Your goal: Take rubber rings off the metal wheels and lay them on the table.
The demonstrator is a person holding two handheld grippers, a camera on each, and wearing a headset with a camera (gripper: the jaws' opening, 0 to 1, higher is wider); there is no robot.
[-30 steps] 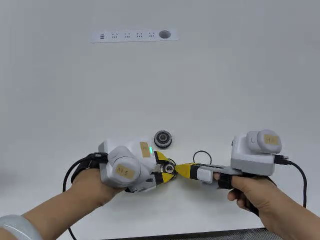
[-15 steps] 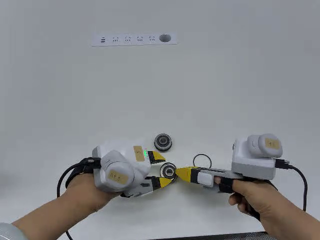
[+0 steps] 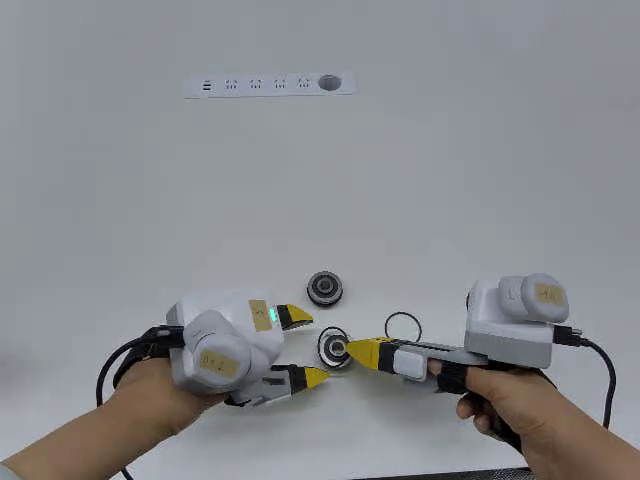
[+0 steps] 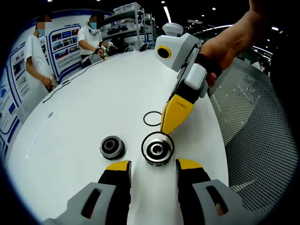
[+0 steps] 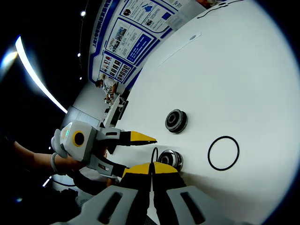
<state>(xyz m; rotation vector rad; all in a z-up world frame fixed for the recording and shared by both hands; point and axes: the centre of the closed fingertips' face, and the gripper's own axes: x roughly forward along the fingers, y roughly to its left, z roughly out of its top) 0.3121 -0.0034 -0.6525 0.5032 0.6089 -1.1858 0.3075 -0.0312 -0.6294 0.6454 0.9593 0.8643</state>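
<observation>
Two changes: my left gripper (image 3: pixel 313 347) has released the small metal wheel (image 3: pixel 334 347) and backed off, jaws apart; my right gripper (image 3: pixel 352 349) stays pinched on its black rubber ring (image 4: pixel 142 146).

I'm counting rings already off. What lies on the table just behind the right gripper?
One loose black rubber ring, flat on the table. In the head view the right gripper covers its near edge.

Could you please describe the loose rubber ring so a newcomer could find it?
On the white table, look beside the right tongs. The loose rubber ring lies flat just beyond them: a thin black hoop, empty inside, unlike the two chunky metal wheels nearby.
</observation>
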